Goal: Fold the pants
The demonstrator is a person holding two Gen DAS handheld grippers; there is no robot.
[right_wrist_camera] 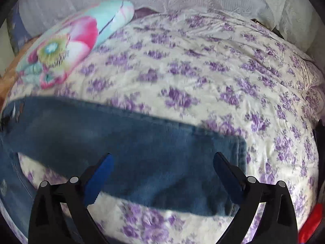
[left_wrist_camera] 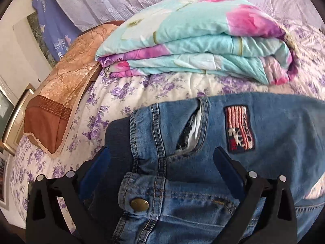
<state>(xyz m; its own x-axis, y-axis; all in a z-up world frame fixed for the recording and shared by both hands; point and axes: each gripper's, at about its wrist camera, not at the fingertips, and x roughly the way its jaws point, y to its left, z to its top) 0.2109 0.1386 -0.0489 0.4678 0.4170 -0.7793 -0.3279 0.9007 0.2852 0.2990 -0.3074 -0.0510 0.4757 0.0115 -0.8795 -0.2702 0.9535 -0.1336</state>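
Blue denim pants [left_wrist_camera: 203,162] lie on the bed. The left wrist view shows their waist end, with a brass button [left_wrist_camera: 139,204], a pocket slit and a flag patch [left_wrist_camera: 239,129]. My left gripper [left_wrist_camera: 162,154] is open, its fingers spread over the waist on either side of the pocket. The right wrist view shows a pant leg [right_wrist_camera: 142,152] lying flat, its hem [right_wrist_camera: 241,158] at the right. My right gripper [right_wrist_camera: 162,158] is open, hovering over the leg near the hem. This view is blurred.
The bed has a white cover with purple flowers [right_wrist_camera: 203,81]. A folded turquoise and pink quilt [left_wrist_camera: 193,40] lies behind the waist end and also shows in the right wrist view [right_wrist_camera: 67,46]. An orange-brown cloth [left_wrist_camera: 61,93] drapes the bed's left edge. Curtains hang behind.
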